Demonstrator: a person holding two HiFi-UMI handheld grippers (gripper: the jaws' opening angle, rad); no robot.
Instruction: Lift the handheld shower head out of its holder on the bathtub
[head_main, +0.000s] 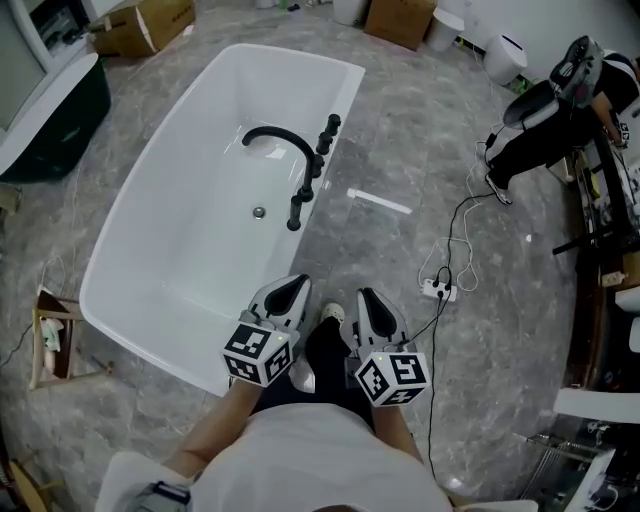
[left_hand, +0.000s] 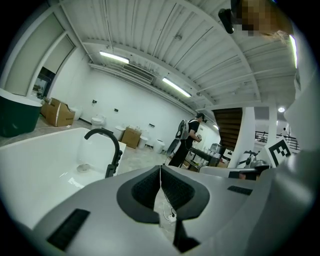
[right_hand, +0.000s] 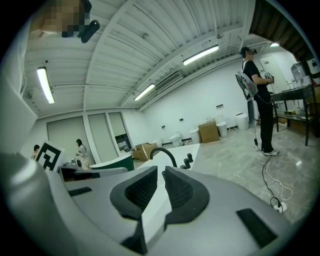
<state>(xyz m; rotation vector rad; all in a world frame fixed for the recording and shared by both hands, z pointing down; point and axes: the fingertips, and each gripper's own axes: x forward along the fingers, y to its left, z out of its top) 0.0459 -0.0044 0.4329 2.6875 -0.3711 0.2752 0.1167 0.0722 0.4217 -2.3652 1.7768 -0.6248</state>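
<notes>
A white bathtub (head_main: 150, 230) stands on the grey marble floor, with a row of black fittings along its right rim. A curved black spout (head_main: 280, 137) arches over the basin. At the near end of the row a slim black handheld shower head (head_main: 297, 208) stands upright in its holder. My left gripper (head_main: 287, 296) and right gripper (head_main: 369, 303) hover side by side over the floor, short of the tub's near right corner and apart from the fittings. Both are shut with nothing in them. The left gripper (left_hand: 160, 168) faces the spout (left_hand: 106, 144); the right gripper (right_hand: 161, 170) also faces the spout (right_hand: 164, 153).
A power strip (head_main: 438, 290) and its cables lie on the floor to the right. A person (head_main: 545, 120) stands at a bench at far right. Cardboard boxes (head_main: 150, 25) and a dark green tub (head_main: 50, 120) sit at the back left, a wooden rack (head_main: 50, 340) at the left.
</notes>
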